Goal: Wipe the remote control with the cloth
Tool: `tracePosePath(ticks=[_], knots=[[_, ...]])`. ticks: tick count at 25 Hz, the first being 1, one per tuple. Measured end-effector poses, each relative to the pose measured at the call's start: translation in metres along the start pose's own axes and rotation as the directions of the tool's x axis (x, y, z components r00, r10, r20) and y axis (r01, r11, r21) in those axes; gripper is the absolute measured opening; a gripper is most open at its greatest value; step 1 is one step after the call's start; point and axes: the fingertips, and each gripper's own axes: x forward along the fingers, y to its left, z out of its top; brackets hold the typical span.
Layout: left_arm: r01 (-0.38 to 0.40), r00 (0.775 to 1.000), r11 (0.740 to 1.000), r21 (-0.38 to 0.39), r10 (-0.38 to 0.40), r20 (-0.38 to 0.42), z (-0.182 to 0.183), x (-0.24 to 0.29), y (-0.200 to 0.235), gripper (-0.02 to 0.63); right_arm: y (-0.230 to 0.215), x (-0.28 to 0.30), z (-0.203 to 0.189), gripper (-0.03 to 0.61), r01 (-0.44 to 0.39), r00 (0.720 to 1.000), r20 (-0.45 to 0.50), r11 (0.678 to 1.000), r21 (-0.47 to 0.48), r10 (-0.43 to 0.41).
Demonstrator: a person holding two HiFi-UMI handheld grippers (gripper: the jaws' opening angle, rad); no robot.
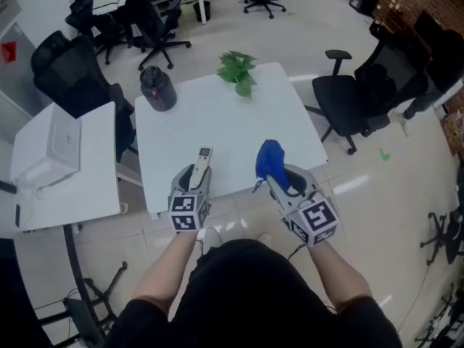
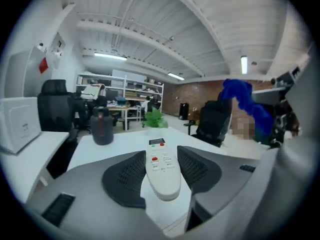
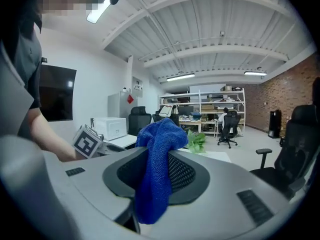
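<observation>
L gripper [image 1: 196,183] jaws pinching remote [image 2: 162,170], held over near edge of table [image 1: 217,118]. R gripper [image 1: 284,181] jaws clamped on cloth [image 3: 156,174]. Cloth and remote apart. Both items in hand, wiping not yet begun.

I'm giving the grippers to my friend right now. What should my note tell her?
Left gripper: shut on the remote, buttons up.
Right gripper: shut on the blue cloth, which hangs from it.
Where: both are held above the near edge of the white table, side by side, with the cloth not touching the remote.
Done: both things are picked up.
Left: bring the cloth onto the remote and wipe it.
</observation>
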Motion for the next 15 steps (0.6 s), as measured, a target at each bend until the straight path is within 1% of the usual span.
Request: tracePosePath(ticks=[1,3,6,10,15], knots=[[-0.048,0.998,0.999,0.011,0.048,-0.034,-0.017,0.004,0.014,0.201,0.004,0.004,-0.005,0.115,-0.009,1.000,-0.018,1.000,-0.005,0.009],[-0.122,0.987,0.992,0.022,0.123,-0.101,-0.050,0.013,0.038,0.201,0.012,0.013,-0.014,0.115,-0.023,0.999,-0.048,1.000,-0.011,0.022],[-0.198,0.962,0.980,0.027,0.200,-0.187,-0.091,0.025,0.065,0.201,0.024,0.024,-0.025,0.115,-0.061,0.995,-0.078,0.998,-0.022,0.059],[-0.256,0.927,0.966,0.033,0.255,-0.274,-0.129,0.038,0.085,0.201,0.038,0.033,-0.034,0.115,-0.085,0.988,-0.127,0.996,0.003,0.085],[-0.290,0.890,0.956,0.046,0.287,-0.354,-0.163,0.046,0.096,0.201,0.043,0.035,-0.049,0.115,-0.104,0.981,-0.165,0.995,-0.006,0.102]])
